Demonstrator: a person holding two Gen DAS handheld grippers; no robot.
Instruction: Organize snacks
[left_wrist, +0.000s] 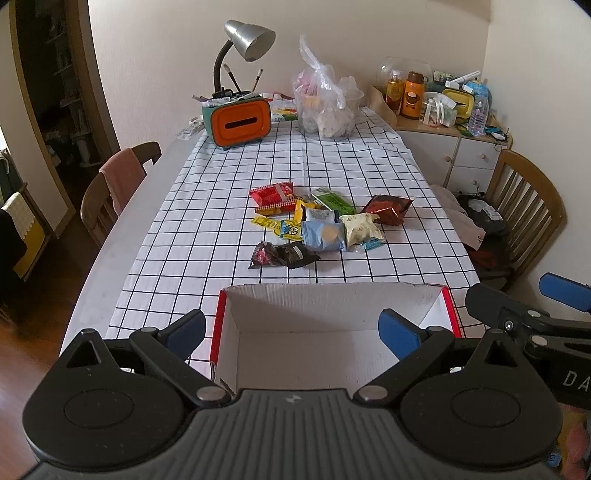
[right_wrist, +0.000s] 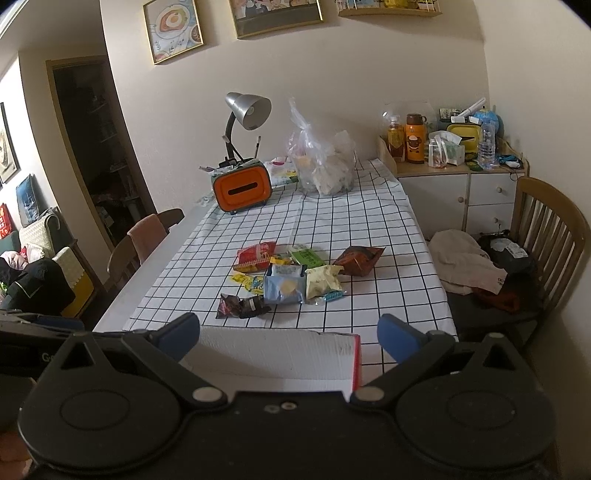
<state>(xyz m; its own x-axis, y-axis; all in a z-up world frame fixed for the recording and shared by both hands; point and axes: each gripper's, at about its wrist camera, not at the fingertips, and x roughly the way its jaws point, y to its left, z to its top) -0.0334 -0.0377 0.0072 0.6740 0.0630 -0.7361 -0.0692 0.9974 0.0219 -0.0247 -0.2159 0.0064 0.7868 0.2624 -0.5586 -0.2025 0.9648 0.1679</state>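
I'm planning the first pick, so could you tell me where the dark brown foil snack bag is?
In both views, the dark brown foil snack bag lies rightmost in the pile, beside the cream packet.

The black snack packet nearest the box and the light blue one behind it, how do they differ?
The black packet is dark, crumpled and twisted; the light blue packet is pale, flatter and shows a round biscuit picture. The black packet lies alone at the pile's near edge, closest to the box; the light blue packet touches its neighbours. Both lie unpicked on the checked tablecloth.
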